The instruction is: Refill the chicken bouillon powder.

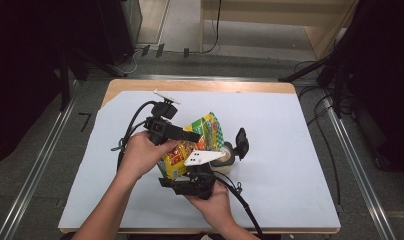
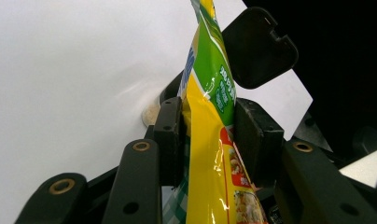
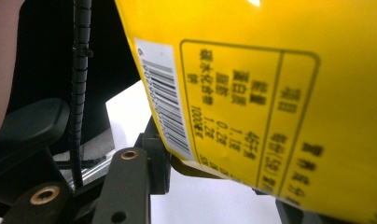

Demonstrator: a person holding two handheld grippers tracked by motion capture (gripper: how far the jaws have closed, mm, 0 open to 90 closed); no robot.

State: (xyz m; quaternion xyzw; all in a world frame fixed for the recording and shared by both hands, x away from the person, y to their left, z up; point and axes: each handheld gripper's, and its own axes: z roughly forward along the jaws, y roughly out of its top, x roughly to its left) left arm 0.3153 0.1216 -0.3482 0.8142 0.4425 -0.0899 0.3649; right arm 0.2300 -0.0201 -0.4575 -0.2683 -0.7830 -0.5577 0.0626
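Two forearms reach in from the bottom of the high view, each hand holding a black two-jaw gripper over a table [image 1: 290, 200] covered with a white sheet. Between them, lifted above the middle of the sheet, is a snack bag [image 1: 206, 131] printed in yellow, green and red. The left gripper [image 1: 192, 136] comes in from the left and pinches the bag; in the left gripper view its two pads are pressed against either face of the thin, flattened film, with the bag [image 2: 210, 140] standing edge-on between them. The right gripper [image 1: 190, 187] sits below, at the bag's lower end. In the right gripper view the bag's yellow back panel [image 3: 280, 93], with a barcode and a printed table, sits very close to the camera and hides one jaw, so I cannot tell whether this gripper is closed on the bag or only beside it. A small round tan object [image 1: 224, 155], with a black hinged piece next to it, lies on the sheet just right of the bag. The bag looks light, soft and glossy, so likely slippery and easy to crumple; its flat sealed edges seem the safest places to grip.
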